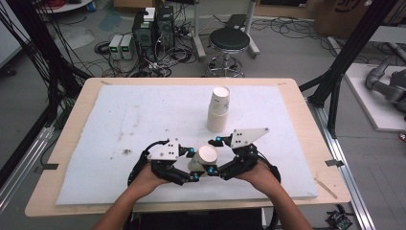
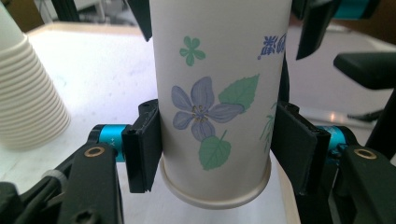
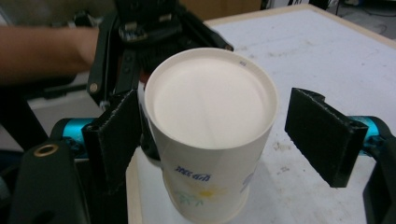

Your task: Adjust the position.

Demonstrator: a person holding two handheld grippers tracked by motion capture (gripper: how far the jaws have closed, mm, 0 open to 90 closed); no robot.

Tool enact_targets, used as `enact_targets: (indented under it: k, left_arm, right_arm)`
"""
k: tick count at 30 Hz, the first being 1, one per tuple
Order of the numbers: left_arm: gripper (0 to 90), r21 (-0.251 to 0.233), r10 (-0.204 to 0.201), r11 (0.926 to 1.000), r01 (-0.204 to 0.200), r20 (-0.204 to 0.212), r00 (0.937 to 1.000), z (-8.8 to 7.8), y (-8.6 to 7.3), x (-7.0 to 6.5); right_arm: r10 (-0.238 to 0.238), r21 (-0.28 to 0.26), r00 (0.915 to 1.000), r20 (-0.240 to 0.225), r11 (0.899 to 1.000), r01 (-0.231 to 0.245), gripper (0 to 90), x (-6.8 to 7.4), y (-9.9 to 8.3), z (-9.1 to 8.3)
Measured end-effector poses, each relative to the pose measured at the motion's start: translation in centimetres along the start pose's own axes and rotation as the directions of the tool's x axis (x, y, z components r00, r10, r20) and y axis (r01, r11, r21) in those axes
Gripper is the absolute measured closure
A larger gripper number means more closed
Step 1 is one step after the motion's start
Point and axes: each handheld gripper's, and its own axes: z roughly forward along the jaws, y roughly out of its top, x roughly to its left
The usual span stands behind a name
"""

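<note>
So there's an upside-down paper cup (image 1: pixel 205 159) near the front edge of the white mat (image 1: pixel 119 120), right between the two grippers, and it looks tipped a bit in the high view. The left gripper (image 2: pixel 215 149) has it clamped: both black pads press flat against the cup's sides just above the rolled rim, which points down, with the purple flower and green leaves printed on the wall facing the camera. The right gripper (image 3: pixel 219 135) is a different story: its jaws stand wide, the cup's flat base sits between them, one pad is just beside the cup's wall or maybe brushing it, and the other is clearly off with a gap, so it isn't gripping anything. From the right gripper view you can see the other gripper and a forearm behind the cup. Farther back and slightly right on the mat there's a stack of paper cups (image 1: pixel 219 110), also upside down, standing well apart from the held one. The mat lies on a wooden table (image 1: pixel 297 115).
</note>
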Motion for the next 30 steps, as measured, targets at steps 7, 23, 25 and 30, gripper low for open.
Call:
enact_targets:
  k: [7,23,25,30]
  left_arm:
    - [38.4,0.148,0.062,0.9871,-0.062,0.009,0.9981,-0.1,1.0,0.1]
    - [38.2,0.332,0.13,0.9312,-0.151,0.084,0.988,0.5,2.5,0.2]
    - [38.3,0.345,0.132,0.9258,-0.155,0.091,0.9871,0.6,2.4,0.2]
    - [38.4,0.371,0.131,0.9137,-0.165,0.116,0.9846,0.8,2.4,0.1]
  right_arm:
    - [-0.025,0.061,0.9997,0.002,0.998,0.024,19.5,-0.3,-0.1,0.2]
    - [-0.152,0.194,0.9849,-0.082,0.967,0.166,25.2,0.1,0.3,1.4]
    - [-0.163,0.204,0.9826,-0.089,0.963,0.178,27.1,0.1,0.3,1.4]
    - [-0.189,0.241,0.9746,-0.12,0.947,0.214,35.4,0.2,0.4,1.5]
